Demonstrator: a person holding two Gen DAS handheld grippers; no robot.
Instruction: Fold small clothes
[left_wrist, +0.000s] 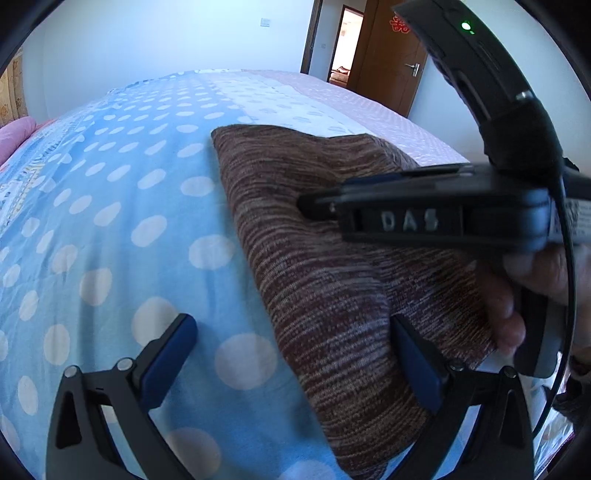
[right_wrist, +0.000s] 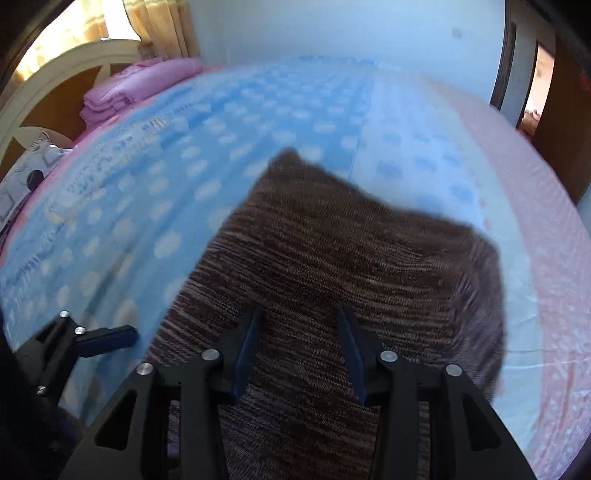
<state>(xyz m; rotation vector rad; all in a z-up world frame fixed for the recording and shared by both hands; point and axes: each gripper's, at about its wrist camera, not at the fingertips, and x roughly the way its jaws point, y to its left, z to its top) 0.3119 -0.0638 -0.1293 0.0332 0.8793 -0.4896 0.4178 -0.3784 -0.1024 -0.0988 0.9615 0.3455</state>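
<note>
A brown striped knit garment (left_wrist: 332, 258) lies folded on the blue polka-dot bedsheet (left_wrist: 129, 221). My left gripper (left_wrist: 291, 332) is open wide and straddles the garment's left edge, its right finger over the knit and its left finger over the sheet. My right gripper (left_wrist: 306, 205) reaches in from the right, side-on, just above the cloth, with a person's hand (left_wrist: 517, 295) on its handle. In the right wrist view the right gripper (right_wrist: 299, 321) is open over the middle of the garment (right_wrist: 332, 251), nothing pinched between its pads. One left gripper finger (right_wrist: 110, 338) shows at the lower left.
The bedsheet (right_wrist: 184, 166) turns pink toward the right side. Folded pink blankets (right_wrist: 122, 92) are stacked by the cream headboard (right_wrist: 55, 74) at the far left. A brown door (left_wrist: 388, 62) stands open beyond the bed's far corner.
</note>
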